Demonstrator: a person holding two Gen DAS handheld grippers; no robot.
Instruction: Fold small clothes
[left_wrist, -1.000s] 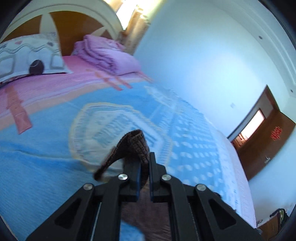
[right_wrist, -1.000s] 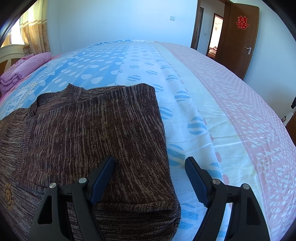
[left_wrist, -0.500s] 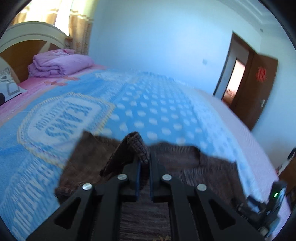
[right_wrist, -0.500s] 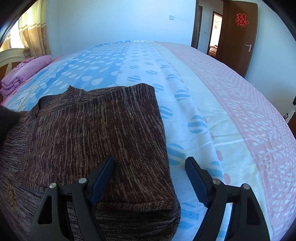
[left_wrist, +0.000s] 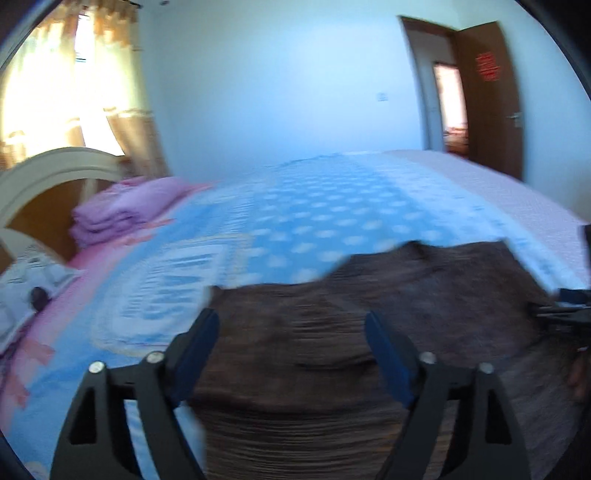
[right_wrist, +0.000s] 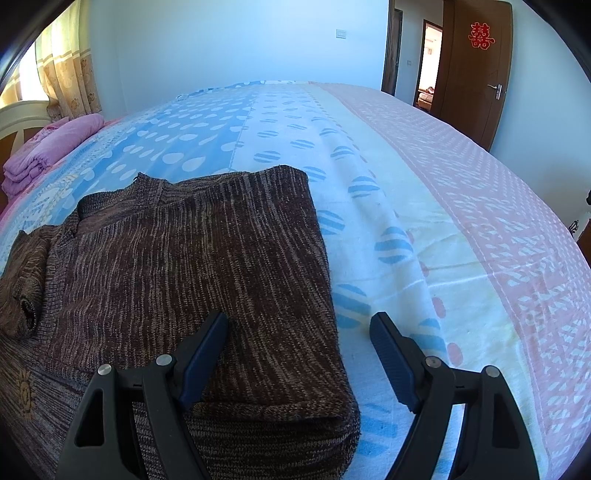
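Sweater (right_wrist: 192, 266), a brown marled knit, lies partly folded on the bedspread (right_wrist: 424, 192), directly under and ahead of both tools. Nearest, the right gripper (right_wrist: 297, 332) hovers spread wide and empty, its left finger over the folded panel's near edge and its right finger over bare bedspread just beside the fold. The left gripper (left_wrist: 291, 336) is likewise wide apart with nothing between its fingers, the knit lying flat beneath and beyond them; that view is motion-blurred. Beyond the right fingers to the left, a sleeve (right_wrist: 26, 280) sits doubled onto the body. Farther off lie folded pink bedding (right_wrist: 51, 147) and a wooden door (right_wrist: 476, 66). Side folds look done; the next move likely calls for pinching the near hem and carrying it toward the collar.
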